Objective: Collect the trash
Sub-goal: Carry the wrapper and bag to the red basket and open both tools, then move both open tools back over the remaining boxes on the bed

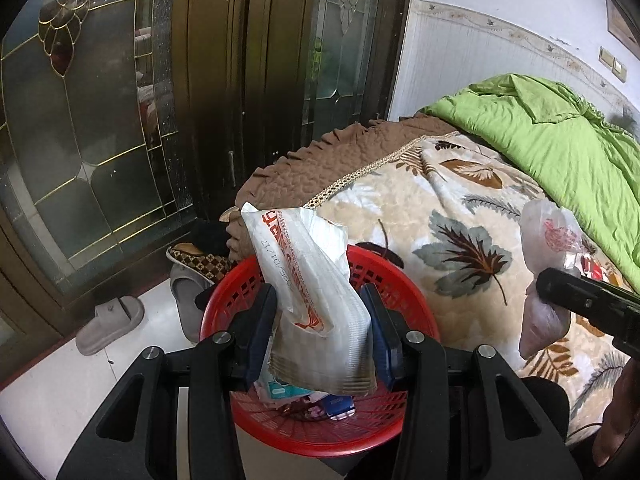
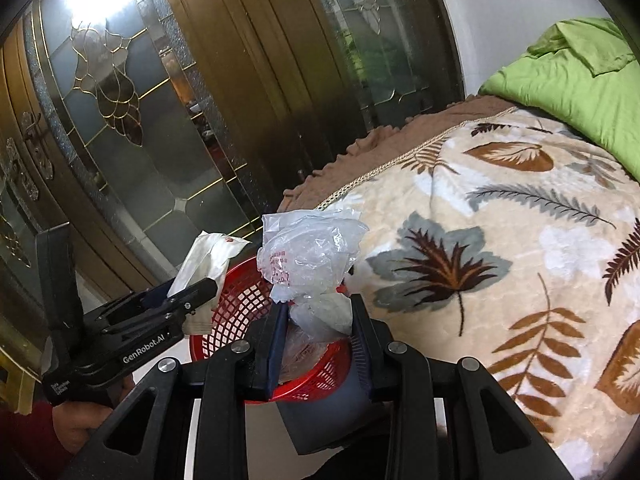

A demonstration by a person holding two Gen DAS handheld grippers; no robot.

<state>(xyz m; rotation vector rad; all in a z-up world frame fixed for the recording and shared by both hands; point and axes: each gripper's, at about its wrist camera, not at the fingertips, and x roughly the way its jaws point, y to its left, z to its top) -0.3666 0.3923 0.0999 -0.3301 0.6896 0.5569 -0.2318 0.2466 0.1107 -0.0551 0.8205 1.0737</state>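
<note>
Bedside: left gripper [image 1: 322, 316] clamps white wrapper [image 1: 316, 296] over red basket [image 1: 320, 428].

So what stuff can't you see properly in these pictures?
- Bottom of the red plastic mesh basket: left wrist view, covered by the white and orange printed wrapper in the left claw.
- Wrapper's print: too blurred and creased to read.
- Basket in the right wrist view: mostly behind the right claw and its crumpled clear plastic bag.
- Grey slippers: partly hidden by the basket.
</note>
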